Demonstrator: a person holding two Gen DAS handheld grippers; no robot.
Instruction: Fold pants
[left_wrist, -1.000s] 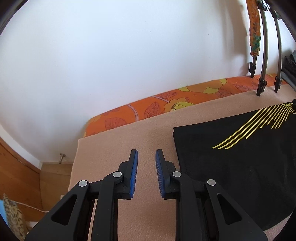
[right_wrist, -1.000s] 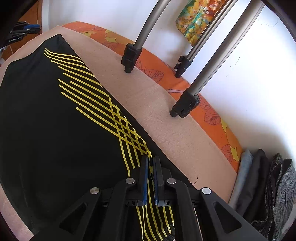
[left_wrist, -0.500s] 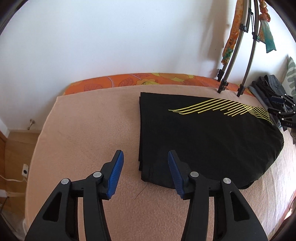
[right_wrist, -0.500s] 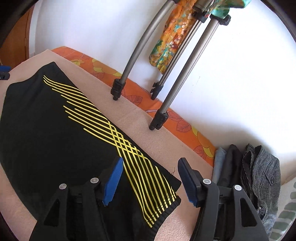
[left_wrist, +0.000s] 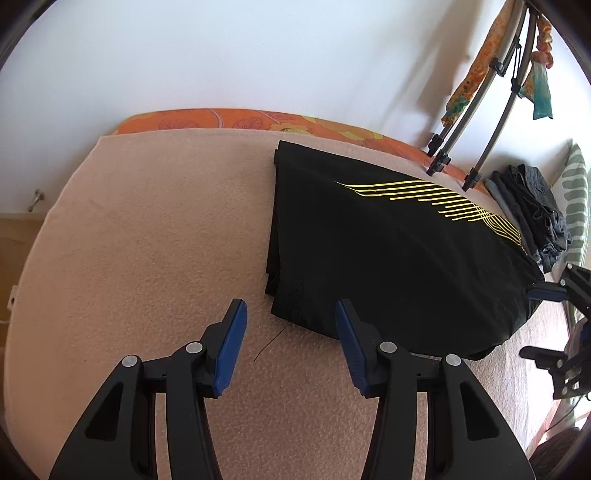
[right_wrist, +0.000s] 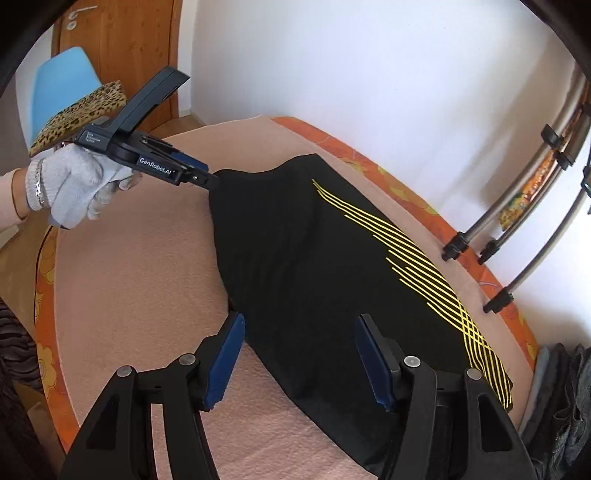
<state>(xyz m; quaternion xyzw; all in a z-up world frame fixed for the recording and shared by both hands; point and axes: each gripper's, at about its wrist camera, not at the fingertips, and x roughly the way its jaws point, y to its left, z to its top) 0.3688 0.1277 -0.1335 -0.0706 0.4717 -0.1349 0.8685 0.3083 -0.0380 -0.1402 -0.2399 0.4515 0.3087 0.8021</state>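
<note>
A peach blanket (left_wrist: 155, 236) covers the bed beside a white wall. The folded black pants (left_wrist: 388, 251) lie flat on it. The left gripper (left_wrist: 290, 332) hangs released over their near corner. The right gripper (right_wrist: 299, 350), empty, is closing slightly above their near edge.

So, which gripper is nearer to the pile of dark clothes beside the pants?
Right. The right gripper is over the pants' end next to the pile; the left gripper is at the opposite end.

White lettering "GenRobot.AI" runs along the black body of the left claw (right_wrist: 207, 177); its smaller label is illegible.
</note>
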